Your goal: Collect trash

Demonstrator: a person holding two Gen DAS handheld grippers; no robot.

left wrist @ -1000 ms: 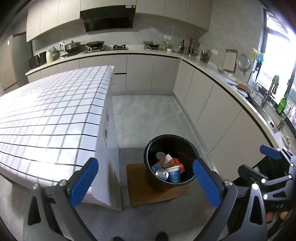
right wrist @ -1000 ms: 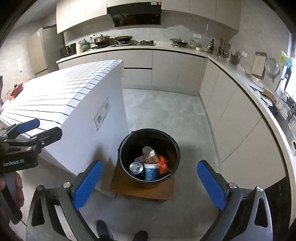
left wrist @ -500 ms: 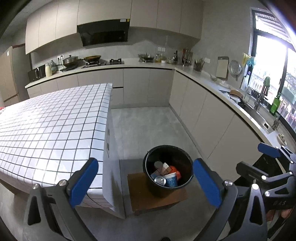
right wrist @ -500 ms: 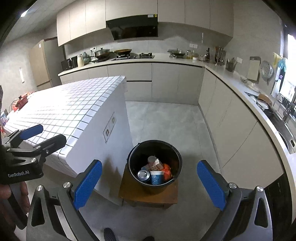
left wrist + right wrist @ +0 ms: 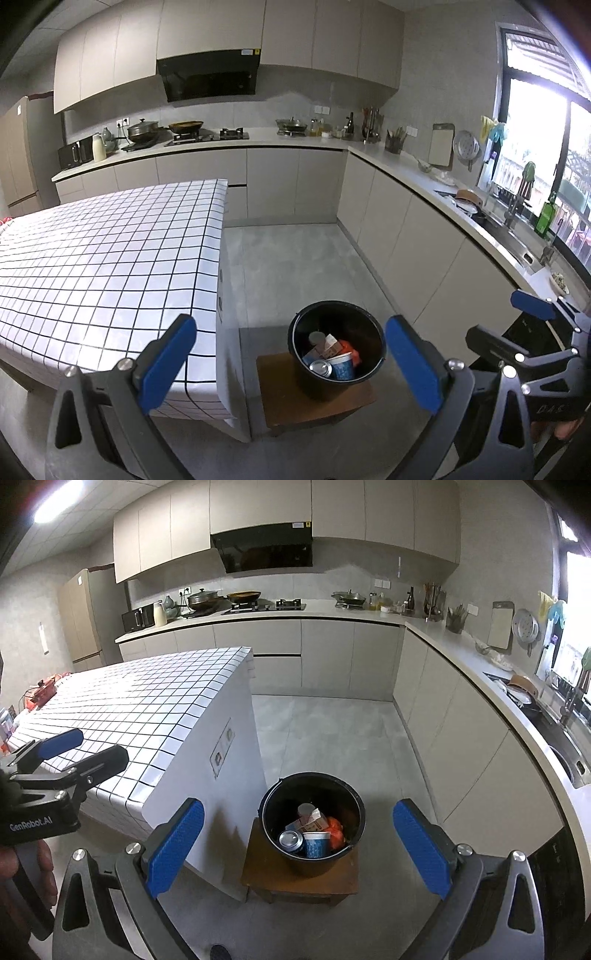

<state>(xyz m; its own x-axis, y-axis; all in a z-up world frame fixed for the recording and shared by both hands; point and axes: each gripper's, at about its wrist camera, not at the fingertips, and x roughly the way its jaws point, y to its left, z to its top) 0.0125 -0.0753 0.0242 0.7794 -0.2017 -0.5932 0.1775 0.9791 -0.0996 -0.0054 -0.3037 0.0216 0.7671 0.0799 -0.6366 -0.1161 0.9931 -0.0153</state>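
Note:
A black bin [image 5: 373, 334] [image 5: 275, 805] stands on a low wooden stool [image 5: 280, 402] [image 5: 332, 878] on the floor beside the tiled island. Inside lie a silver can [image 5: 320, 367] [image 5: 290, 839], a blue-and-white paper cup [image 5: 341, 366] [image 5: 316, 843], a carton [image 5: 330, 345] [image 5: 313, 821] and something orange [image 5: 348, 348] [image 5: 334, 827]. My left gripper [image 5: 291, 363] hangs high above the bin, open and empty. My right gripper [image 5: 297, 845] is likewise high above it, open, with nothing between its blue pads. Each gripper shows at the edge of the other's view.
The white tiled island [image 5: 110, 251] [image 5: 147, 705] sits to the left of the bin. Grey cabinets and a counter [image 5: 424, 221] [image 5: 461, 709] run along the back and right walls, with a sink [image 5: 517, 240] under the window. Grey floor [image 5: 288, 266] lies beyond the bin.
Both grippers have risen and tilted up away from the bin, which now looks smaller and lower in both views. Both stayed open and empty.

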